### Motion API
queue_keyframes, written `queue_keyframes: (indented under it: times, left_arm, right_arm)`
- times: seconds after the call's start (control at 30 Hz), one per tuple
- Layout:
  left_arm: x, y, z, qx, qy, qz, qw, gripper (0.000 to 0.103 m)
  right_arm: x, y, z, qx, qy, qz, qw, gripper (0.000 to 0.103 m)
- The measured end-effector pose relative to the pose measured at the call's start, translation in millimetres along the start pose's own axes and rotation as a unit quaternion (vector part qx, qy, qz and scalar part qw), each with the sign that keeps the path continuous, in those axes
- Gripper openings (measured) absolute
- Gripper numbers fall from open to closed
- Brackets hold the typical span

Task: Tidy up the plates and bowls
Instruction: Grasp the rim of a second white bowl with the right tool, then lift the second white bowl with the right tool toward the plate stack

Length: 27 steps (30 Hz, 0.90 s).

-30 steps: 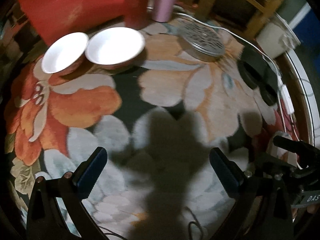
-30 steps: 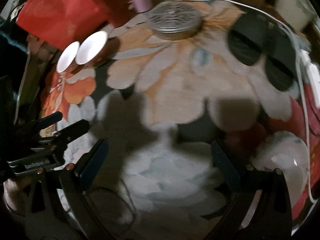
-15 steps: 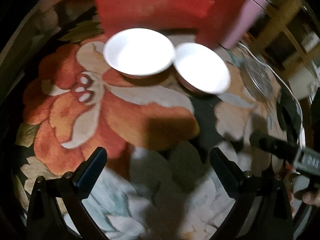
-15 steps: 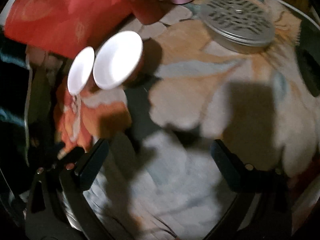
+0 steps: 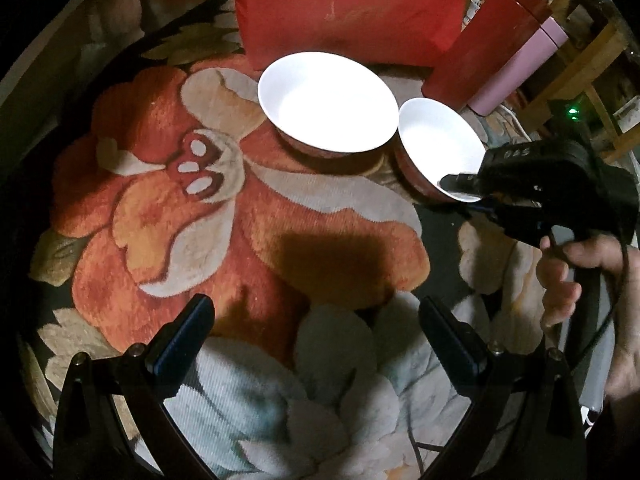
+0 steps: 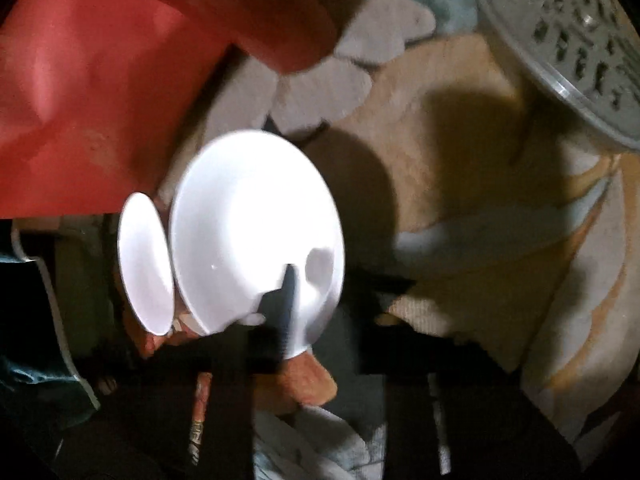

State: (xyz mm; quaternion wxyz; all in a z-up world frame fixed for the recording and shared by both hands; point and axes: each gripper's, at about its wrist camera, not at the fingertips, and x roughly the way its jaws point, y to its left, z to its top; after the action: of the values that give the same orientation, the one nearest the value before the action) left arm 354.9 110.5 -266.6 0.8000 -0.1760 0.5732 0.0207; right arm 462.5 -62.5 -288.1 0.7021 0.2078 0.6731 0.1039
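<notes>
White smaller bowl (image 5: 438,142) rim pinched between right tongs (image 5: 460,190), just closed

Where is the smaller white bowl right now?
Left wrist view: the smaller bowl sits right of the larger bowl, before the red box, its near rim gripped by the right gripper.

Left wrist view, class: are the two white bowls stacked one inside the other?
No, the larger bowl and smaller bowl sit side by side on the floral rug.
</notes>
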Motion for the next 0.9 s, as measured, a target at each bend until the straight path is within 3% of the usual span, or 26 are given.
queue_keyframes:
  times: [0.13, 0.23, 0.33, 0.47, 0.57, 0.6, 0.63, 0.73, 0.9]
  left_arm:
    - [-1.8, 4.6, 0.5, -0.003, 0.000, -0.011, 0.9999, 0.102]
    - [-2.0, 7.9, 0.4, -0.008, -0.002, -0.020, 0.9998, 0.102]
    - [1.9, 6.9, -1.4, -0.007, 0.002, -0.028, 0.9996, 0.101]
    - [13.7, 0.2, -8.0, 0.005, 0.024, -0.031, 0.9992, 0.090]
    - [27.2, -5.1, -14.0, 0.013, 0.046, -0.026, 0.9985, 0.081]
    - [30.6, -7.0, -14.9, 0.015, 0.050, -0.028, 0.9983, 0.074]
    - [33.9, -9.0, -16.0, 0.017, 0.054, -0.028, 0.9980, 0.056]
    - [48.0, -17.0, -18.3, 0.030, 0.069, -0.028, 0.9967, 0.028]
    - [44.3, -23.3, -21.8, 0.033, 0.050, -0.015, 0.9981, 0.014]
  right_arm:
    - [-2.3, -4.7, -8.7, -0.028, 0.011, 0.020, 0.999, 0.015]
    - [-1.8, -11.6, -22.5, -0.058, 0.049, 0.059, 0.995, 0.015]
    - [1.7, -9.9, -46.8, -0.120, 0.102, 0.102, 0.982, 0.015]
    - [4.6, 1.2, -77.4, -0.196, 0.139, 0.095, 0.966, 0.015]
    - [-1.3, 5.5, -88.8, -0.209, 0.122, 0.087, 0.966, 0.018]
    - [-3.9, 6.7, -89.5, -0.208, 0.115, 0.083, 0.968, 0.018]
    - [-6.4, 7.0, -92.3, -0.207, 0.106, 0.075, 0.970, 0.018]
    - [-12.8, 9.2, -104.0, -0.220, 0.083, 0.053, 0.971, 0.018]
    - [-10.7, 7.6, -105.8, -0.237, 0.064, 0.013, 0.969, 0.015]
